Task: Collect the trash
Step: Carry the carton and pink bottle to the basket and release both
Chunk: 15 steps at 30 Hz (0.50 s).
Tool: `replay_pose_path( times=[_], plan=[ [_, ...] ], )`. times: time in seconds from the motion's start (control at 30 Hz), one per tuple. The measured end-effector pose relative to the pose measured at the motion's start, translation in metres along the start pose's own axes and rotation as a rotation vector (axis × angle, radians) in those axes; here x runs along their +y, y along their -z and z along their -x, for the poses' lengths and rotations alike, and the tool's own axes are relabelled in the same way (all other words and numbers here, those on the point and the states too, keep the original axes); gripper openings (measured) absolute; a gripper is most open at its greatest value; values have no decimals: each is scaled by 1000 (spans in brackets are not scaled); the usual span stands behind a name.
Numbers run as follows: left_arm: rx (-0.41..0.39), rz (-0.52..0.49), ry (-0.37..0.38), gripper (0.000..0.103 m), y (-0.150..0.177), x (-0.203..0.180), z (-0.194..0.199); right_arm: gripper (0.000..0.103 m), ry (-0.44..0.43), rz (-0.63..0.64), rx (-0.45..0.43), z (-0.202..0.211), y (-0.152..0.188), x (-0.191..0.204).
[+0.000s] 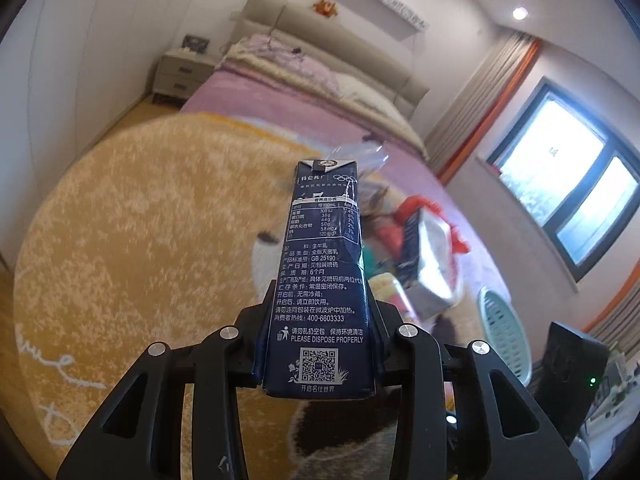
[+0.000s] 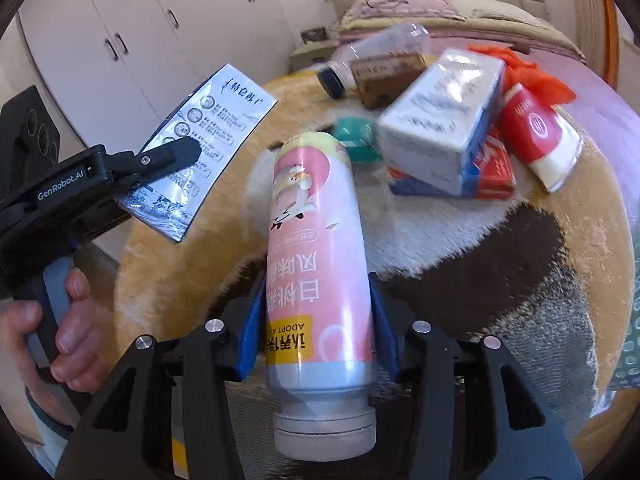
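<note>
Right gripper [image 2: 318, 316]: clamped on the pink bottle [image 2: 316, 240], blue pads against its lower body, cap end towards the camera, base pointing out over the round rug [image 2: 500, 264]. Left gripper [image 1: 320, 332]: clamped on the dark blue milk carton [image 1: 324, 264], gripped near its bottom edge and visibly dented at the sides. In the right wrist view the same carton [image 2: 200, 148] appears at the left, held up clear of the rug.

Beyond both loads, towards the rug's far edge, lies the remaining trash pile: a white tissue pack [image 2: 444, 120], a red and white packet [image 2: 540, 136], a teal item [image 2: 354, 138] and a clear bottle [image 2: 372, 56], heaped and touching. A pale green basket [image 1: 506, 336] stands beside the rug's right edge.

Risks, as judged: the smooth round bottle could rotate or slide out between the pads if tilted. The carton is crushing and may slip or leak any residue. With both grippers occupied, nothing more can be lifted until one load is released.
</note>
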<state>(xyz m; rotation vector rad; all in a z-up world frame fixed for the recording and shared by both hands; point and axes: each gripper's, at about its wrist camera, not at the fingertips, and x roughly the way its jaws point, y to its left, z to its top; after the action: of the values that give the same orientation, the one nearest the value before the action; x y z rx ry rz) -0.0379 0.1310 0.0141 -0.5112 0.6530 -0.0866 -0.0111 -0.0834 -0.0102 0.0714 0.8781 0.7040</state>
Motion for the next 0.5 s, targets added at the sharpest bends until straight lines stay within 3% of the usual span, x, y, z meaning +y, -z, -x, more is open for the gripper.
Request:
replay_pose_path(
  times=[0.23,0.37,0.5],
  plan=[
    [-73,-87,65,35,-16,-45,21,44,14,-44,-154,55,-15,-15],
    [-56,-146,118,35,-14,-86,6,44,141,-99,-262,97,-16,-51],
    [2,-196,193,35,-3,-133,-30,44,296,-166,-316,128,-8,-98]
  ],
)
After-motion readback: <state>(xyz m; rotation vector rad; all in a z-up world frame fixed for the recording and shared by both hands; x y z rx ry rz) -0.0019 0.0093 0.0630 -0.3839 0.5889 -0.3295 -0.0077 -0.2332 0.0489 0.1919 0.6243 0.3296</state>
